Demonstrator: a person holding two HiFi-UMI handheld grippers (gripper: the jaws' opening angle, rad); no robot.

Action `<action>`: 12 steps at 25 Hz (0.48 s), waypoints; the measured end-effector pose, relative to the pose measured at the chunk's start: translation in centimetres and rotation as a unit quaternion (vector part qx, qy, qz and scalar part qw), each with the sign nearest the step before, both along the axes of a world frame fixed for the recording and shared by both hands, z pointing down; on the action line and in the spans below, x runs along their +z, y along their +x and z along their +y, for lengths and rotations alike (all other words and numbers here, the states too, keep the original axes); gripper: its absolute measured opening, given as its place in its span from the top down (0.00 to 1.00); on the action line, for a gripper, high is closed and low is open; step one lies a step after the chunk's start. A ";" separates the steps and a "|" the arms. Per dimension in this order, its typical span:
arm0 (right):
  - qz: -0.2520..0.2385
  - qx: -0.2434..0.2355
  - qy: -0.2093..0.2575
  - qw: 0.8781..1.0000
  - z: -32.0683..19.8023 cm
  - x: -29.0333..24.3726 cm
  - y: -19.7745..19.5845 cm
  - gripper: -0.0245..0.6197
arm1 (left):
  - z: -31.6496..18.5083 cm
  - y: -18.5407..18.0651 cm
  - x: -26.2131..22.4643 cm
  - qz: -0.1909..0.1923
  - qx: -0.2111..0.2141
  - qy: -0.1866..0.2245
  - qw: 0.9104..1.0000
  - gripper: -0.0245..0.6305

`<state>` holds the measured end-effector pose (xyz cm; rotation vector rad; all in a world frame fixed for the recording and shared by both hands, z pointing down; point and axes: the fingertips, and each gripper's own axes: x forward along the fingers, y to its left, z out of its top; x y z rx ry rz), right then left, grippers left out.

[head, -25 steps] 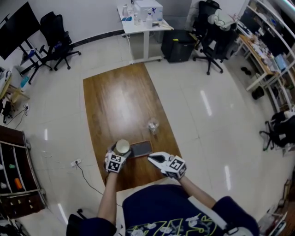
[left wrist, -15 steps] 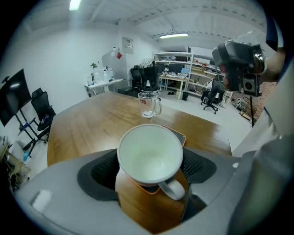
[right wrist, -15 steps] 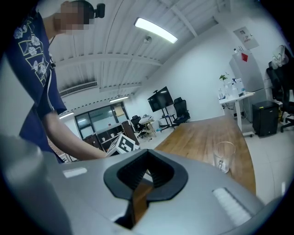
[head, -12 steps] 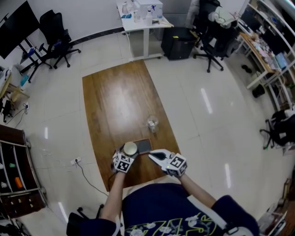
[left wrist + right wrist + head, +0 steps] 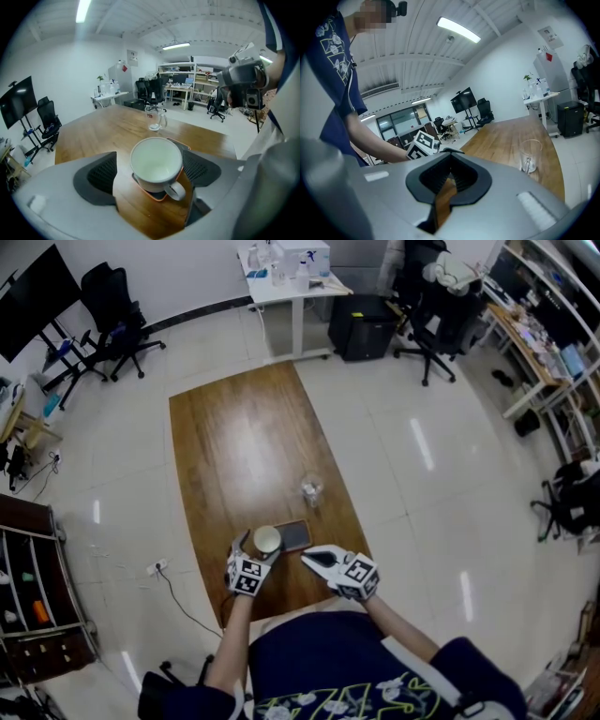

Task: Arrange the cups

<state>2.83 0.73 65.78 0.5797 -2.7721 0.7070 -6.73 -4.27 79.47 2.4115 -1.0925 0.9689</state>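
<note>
At the near end of the brown wooden counter (image 5: 242, 442), your left gripper (image 5: 150, 174) is released. Its jaws stand wide on either side of the white ceramic mug (image 5: 157, 158), and bare wood shows between the left pad and the mug's wall. The mug sits upright, handle toward you, on the left end of a dark flat rectangular mat with an orange edge (image 5: 293, 535). Just right of the mat, your right gripper (image 5: 310, 560) is clenched on nothing. A clear glass cup with a handle (image 5: 311, 491) stands farther off, near the counter's right edge.
</note>
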 end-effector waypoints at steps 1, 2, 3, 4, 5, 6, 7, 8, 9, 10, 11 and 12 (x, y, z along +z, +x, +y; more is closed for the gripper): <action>0.002 -0.001 -0.001 1.000 0.1 0.3 0.0 0.97 | 0.0 -0.2 -0.9 0.011 -0.006 0.008 1.000 0.32; 0.001 -0.003 0.000 1.000 0.2 0.5 -0.1 0.97 | 0.1 -0.4 -2.0 0.027 -0.014 0.018 0.999 0.31; -0.003 -0.005 -0.001 1.000 0.3 0.6 -0.2 0.97 | 0.3 -0.6 -3.5 0.053 -0.024 0.029 0.998 0.32; -0.010 -0.005 -0.002 1.000 0.3 0.3 -0.4 0.97 | 0.7 -0.7 -5.3 0.089 -0.036 0.044 0.994 0.32; -0.016 -0.004 -0.002 1.000 0.2 0.0 -0.5 0.97 | 1.1 -0.8 -7.5 0.131 -0.048 0.064 0.988 0.32; -0.019 0.000 0.000 1.000 0.0 -0.2 -0.5 0.97 | 1.7 -0.9 -10.0 0.174 -0.058 0.094 0.978 0.37; -0.019 0.003 -0.001 1.000 -0.3 -0.5 -0.5 0.97 | 2.2 -1.0 -12.6 0.211 -0.066 0.130 0.967 0.57; -0.019 0.004 -0.003 1.000 -0.4 -0.5 -0.5 0.97 | 2.9 -1.0 -14.9 0.239 -0.069 0.162 0.955 0.86; -0.019 0.001 -0.002 1.000 -0.3 -0.2 -0.5 0.97 | 3.7 -0.8 -16.6 0.260 -0.066 0.179 0.947 0.96; -0.021 -0.001 0.002 1.000 -0.3 0.0 -0.6 0.97 | 4.4 -0.5 -17.6 0.277 -0.056 0.181 0.942 0.96; -0.025 0.001 0.007 1.000 -0.5 -0.3 -0.6 0.97 | 5.0 0.1 -18.1 0.291 -0.042 0.176 0.939 0.96; -0.030 0.003 0.010 1.000 -0.7 -0.8 -0.7 0.97 | 5.5 0.6 -18.3 0.303 -0.028 0.171 0.937 0.96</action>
